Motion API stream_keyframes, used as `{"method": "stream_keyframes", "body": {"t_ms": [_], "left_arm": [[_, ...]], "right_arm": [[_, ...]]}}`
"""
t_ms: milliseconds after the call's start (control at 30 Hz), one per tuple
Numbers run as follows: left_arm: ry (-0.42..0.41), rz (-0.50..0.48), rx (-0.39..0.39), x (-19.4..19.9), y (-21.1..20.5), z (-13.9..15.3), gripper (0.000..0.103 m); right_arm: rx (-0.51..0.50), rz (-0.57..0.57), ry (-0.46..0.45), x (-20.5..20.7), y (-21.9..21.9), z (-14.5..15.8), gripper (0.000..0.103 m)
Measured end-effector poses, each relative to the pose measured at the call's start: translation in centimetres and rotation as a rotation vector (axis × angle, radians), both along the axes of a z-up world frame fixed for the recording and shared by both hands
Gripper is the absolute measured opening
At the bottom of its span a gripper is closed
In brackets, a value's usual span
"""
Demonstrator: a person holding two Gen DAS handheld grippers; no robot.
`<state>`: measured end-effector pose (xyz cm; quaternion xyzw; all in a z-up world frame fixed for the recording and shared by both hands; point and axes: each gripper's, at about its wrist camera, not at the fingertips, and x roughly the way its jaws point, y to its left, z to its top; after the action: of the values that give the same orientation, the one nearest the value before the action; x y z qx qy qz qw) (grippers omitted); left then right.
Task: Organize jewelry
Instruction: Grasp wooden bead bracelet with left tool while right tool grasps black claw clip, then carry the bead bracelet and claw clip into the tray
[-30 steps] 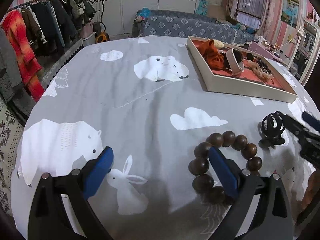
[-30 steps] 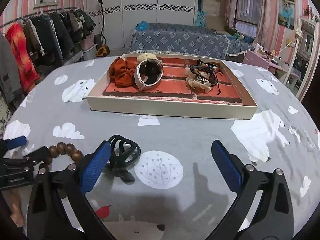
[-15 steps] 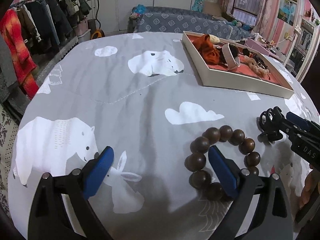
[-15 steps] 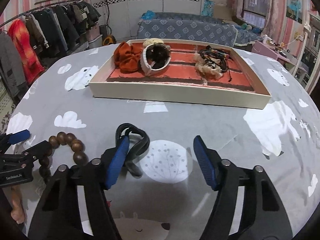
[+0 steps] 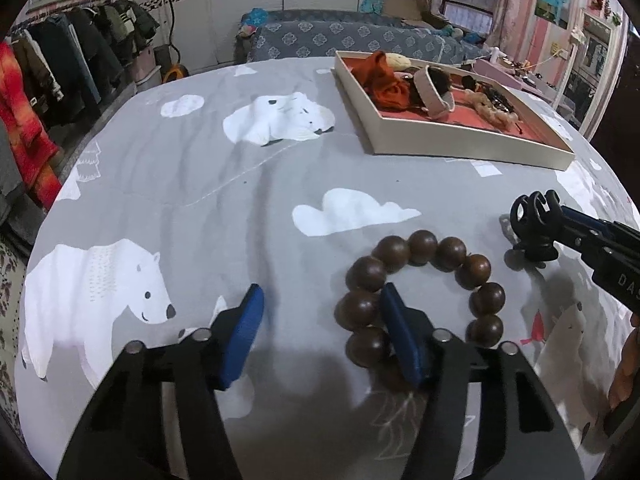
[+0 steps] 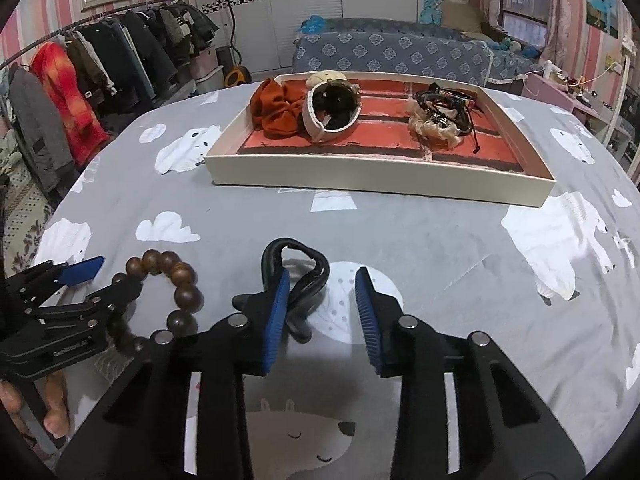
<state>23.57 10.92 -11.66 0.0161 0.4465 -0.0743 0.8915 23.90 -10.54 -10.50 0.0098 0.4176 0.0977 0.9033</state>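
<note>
A brown wooden bead bracelet point(image 5: 475, 269) lies on the grey bear-print cloth. My left gripper point(image 5: 320, 289) is down over it with its jaws closing. The right finger stands inside the ring and the left finger well outside, with the ring's left beads between them and nothing pressed. A black hair clip point(image 6: 305, 280) lies to the bracelet's right. My right gripper point(image 6: 322, 276) straddles it, jaws closing. The left pad is against the clip and the right pad is still apart from it. The left wrist view shows the clip point(image 5: 534, 216) at the right gripper's tip.
A cream tray point(image 6: 380, 189) with red lining sits further back, holding an orange scrunchie point(image 6: 276, 110), a white band point(image 6: 320, 128) and a blond-and-black bundle point(image 6: 440, 120). A clothes rack point(image 6: 100, 60) runs along the left. A person's fingers point(image 6: 52, 404) hold the left gripper.
Both grippers' jaws have narrowed. The right gripper's left finger has come up against the black clip. The left gripper has stayed over the bracelet with one finger inside the ring.
</note>
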Motion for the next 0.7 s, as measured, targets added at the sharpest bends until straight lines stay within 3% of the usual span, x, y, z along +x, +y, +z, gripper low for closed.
{"method": "stream_keyframes", "body": {"t_ms": [167,467,533,700], "left_arm": [[-0.002,-0.004,-0.012,-0.1,-0.1,0.1,0.047],[-0.007,-0.017,-0.018,-0.2,-0.8,0.2,0.023],[-0.009,-0.012,-0.017,-0.1,-0.8,0.2,0.022],[-0.015,-0.003,-0.027,0.0,-0.7,0.4,0.020]], "right_arm": [[0.041,0.015,0.003,-0.4,-0.6,0.0,0.020],[0.089,0.031,-0.002,-0.6,-1.7,0.2,0.018],[0.088,0.033,-0.008,-0.6,-2.0,0.3,0.010],[0.101,0.041,-0.003,-0.2,-3.0,0.2,0.008]]}}
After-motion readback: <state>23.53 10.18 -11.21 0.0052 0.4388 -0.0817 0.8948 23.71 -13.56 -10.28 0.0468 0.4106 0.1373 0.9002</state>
